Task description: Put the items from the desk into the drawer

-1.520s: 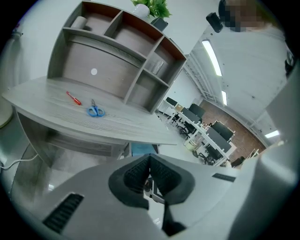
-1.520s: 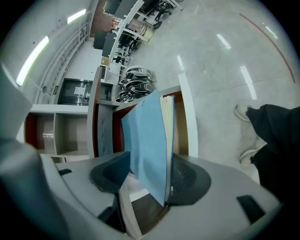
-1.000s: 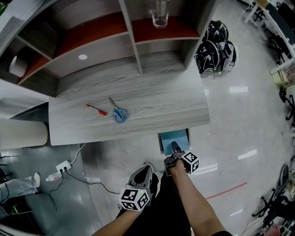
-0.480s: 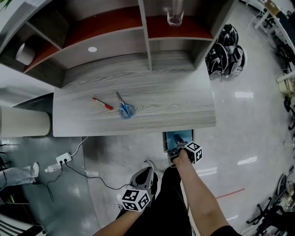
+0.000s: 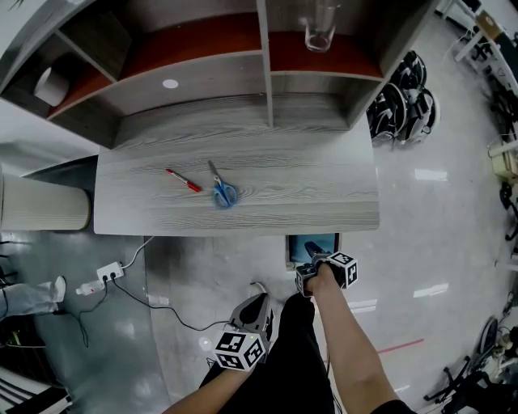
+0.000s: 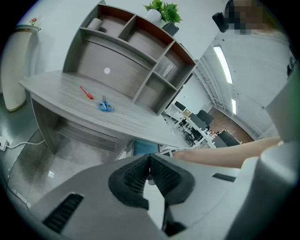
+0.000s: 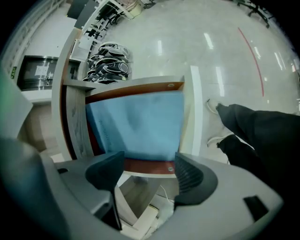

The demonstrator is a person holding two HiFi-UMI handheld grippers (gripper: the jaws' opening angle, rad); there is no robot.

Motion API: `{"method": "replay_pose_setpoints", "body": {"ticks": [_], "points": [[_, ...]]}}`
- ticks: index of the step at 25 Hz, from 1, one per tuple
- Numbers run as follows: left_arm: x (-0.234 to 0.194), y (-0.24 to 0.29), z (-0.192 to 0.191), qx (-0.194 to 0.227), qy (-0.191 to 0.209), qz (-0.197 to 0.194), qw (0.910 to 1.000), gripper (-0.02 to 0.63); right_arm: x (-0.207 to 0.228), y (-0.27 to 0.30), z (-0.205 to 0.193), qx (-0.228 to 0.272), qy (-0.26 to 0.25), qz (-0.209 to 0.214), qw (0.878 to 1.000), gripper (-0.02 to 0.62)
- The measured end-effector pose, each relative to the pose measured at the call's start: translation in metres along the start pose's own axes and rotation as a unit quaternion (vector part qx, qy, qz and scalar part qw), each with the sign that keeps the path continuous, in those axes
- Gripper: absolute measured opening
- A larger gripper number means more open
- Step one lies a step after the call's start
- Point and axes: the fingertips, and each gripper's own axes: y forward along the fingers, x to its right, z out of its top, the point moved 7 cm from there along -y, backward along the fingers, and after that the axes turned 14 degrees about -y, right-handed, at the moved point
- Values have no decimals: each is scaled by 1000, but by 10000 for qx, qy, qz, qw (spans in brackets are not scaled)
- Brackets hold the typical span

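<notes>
A red pen [image 5: 183,180] and blue-handled scissors [image 5: 223,192] lie side by side on the grey wood desk [image 5: 307,190]. The scissors [image 6: 105,106] and pen [image 6: 86,92] also show far off in the left gripper view. Under the desk's right part an open drawer [image 5: 311,244] shows a blue lining [image 7: 138,124]. My right gripper [image 5: 314,257] is at the drawer's front. It is open [image 7: 146,171], with the drawer's brown rim between its jaws. My left gripper [image 5: 256,301] hangs low near my legs, shut and holding nothing [image 6: 150,171].
Shelving at the desk's back holds a glass [image 5: 320,24] and a white roll [image 5: 52,85]. A power strip [image 5: 105,275] and cables lie on the floor at left. Helmets [image 5: 402,109] sit right of the desk. A cream cylinder [image 5: 40,206] stands left of it.
The head view has shifted a little. My right gripper has stayed at the drawer's front and my left gripper has stayed low. The pen and scissors have not moved.
</notes>
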Motion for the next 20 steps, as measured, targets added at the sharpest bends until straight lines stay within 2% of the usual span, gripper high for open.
{"method": "replay_pose_setpoints", "body": {"ticks": [3,11,17,20], "points": [[5,3,0,32,18,-33,10000,14,-6,-5,-1,-95,-37,211,9997,331],[13,6,3,111,75,-90,9999,14,-15,-25,-6,-219,-612,564,9963,330],[22,3,6,218,152,-156,9995,14,-27,-53,-17,-352,-1771,702,9811,330],[25,0,7,253,148,-153,9995,14,-28,-66,-27,-473,-1966,762,9764,330]]}}
